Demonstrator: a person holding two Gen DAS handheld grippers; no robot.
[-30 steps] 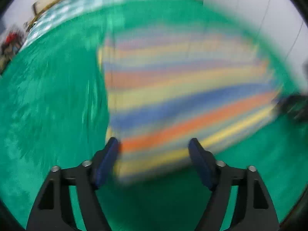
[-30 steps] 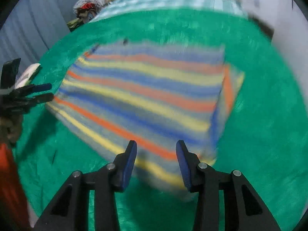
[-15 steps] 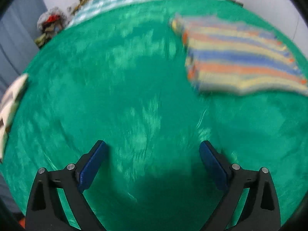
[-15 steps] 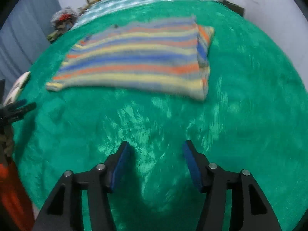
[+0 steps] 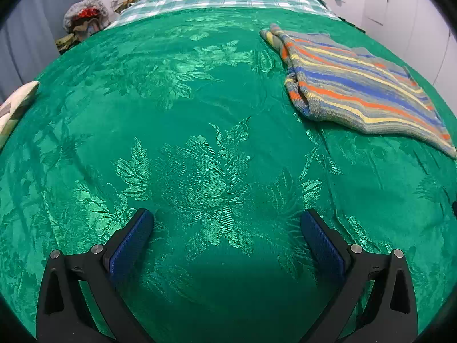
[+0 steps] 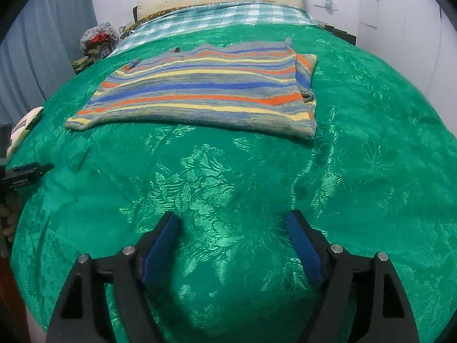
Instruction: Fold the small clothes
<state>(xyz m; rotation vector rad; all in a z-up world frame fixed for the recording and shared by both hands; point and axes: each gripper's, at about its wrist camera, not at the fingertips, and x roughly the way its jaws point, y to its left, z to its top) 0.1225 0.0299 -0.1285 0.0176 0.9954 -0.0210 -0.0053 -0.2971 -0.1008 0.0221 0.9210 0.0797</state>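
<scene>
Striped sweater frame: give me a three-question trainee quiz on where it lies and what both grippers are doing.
1. True or false: the right gripper is clamped on the striped sweater.
2. What lies between the open jaws of the left gripper? A) sweater hem B) bare green bedspread C) a pillow
3. Fill in: beyond the bedspread, the bed shows a ______ sheet.

Key: 1 false, its jaws are open and empty, the sweater lies flat farther up the bed. 2 B. 3 checked.
</scene>
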